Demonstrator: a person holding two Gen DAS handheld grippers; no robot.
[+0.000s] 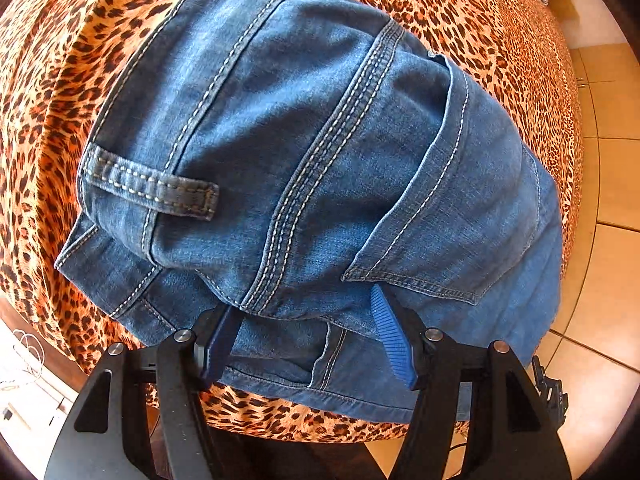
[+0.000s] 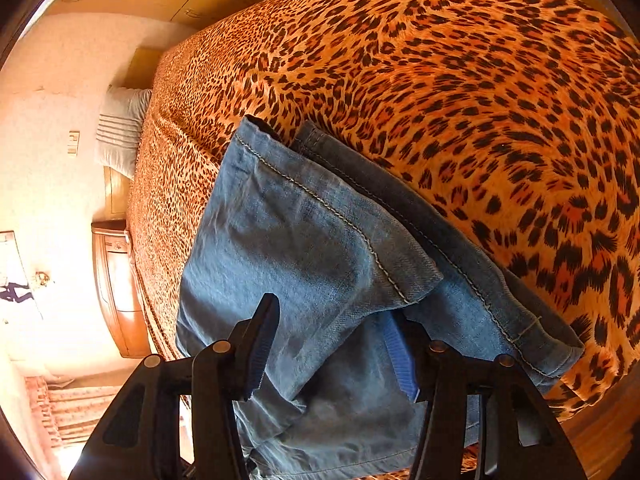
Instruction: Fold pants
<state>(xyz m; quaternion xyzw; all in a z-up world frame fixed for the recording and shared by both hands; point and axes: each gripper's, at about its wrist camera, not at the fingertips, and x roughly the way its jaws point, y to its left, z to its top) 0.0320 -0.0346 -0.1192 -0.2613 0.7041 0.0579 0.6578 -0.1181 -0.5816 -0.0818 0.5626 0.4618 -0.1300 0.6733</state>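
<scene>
On the leopard-print bedspread (image 1: 60, 80), folded blue denim pants (image 1: 304, 140) are lying near its front edge. I am holding my left gripper (image 1: 308, 340) half-wide over the waistband end, my right gripper (image 2: 332, 344) half-wide over the hems; closing carelessly risks snagging and unfolding layers.

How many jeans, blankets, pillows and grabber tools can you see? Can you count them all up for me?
Blue jeans: 1
Leopard-print blanket: 1
Grey pillow: 1
Grabber tools: 2, the left gripper and the right gripper
Total: 5
</scene>
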